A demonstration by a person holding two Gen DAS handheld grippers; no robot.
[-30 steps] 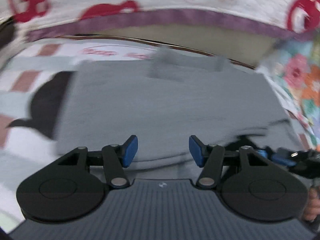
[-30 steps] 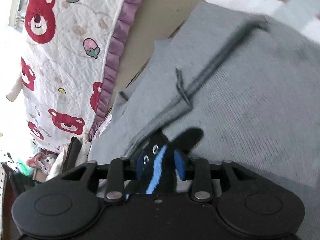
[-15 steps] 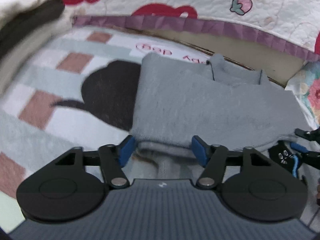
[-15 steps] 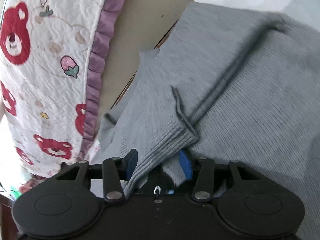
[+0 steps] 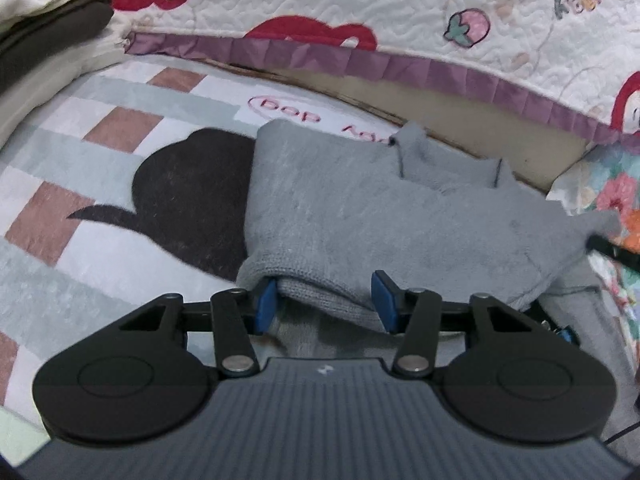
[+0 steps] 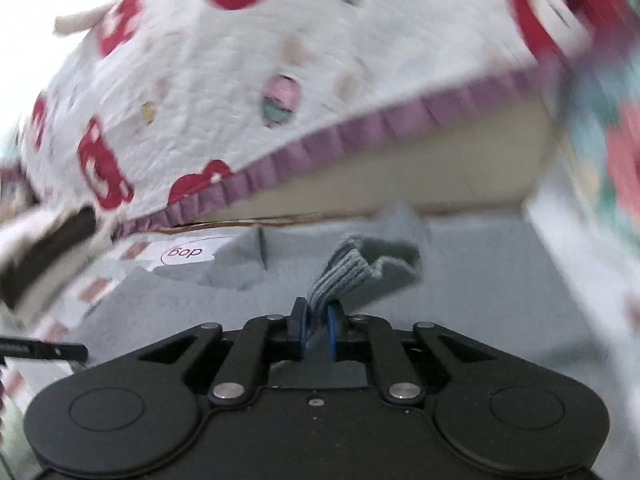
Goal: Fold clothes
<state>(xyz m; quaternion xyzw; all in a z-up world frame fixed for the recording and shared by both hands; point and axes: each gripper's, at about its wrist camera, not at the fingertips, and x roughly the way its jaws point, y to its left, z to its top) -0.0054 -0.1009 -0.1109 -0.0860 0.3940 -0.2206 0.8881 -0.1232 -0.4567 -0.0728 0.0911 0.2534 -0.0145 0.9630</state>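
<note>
Pinching a ribbed cuff (image 6: 340, 270) of the grey sweater (image 5: 380, 216), the right gripper (image 6: 318, 330) is closing on it. Left gripper (image 5: 324, 300) stands half open around the sweater's folded edge. Sweater lies on the patterned blanket (image 5: 100, 152).

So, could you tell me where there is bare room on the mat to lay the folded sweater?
The free patch is the checked mat left of the grey sweater, bordered by the stacked clothes at far left and the quilt's purple frill behind. It is crowded on the right, where the sweater meets the floral fabric.
</note>
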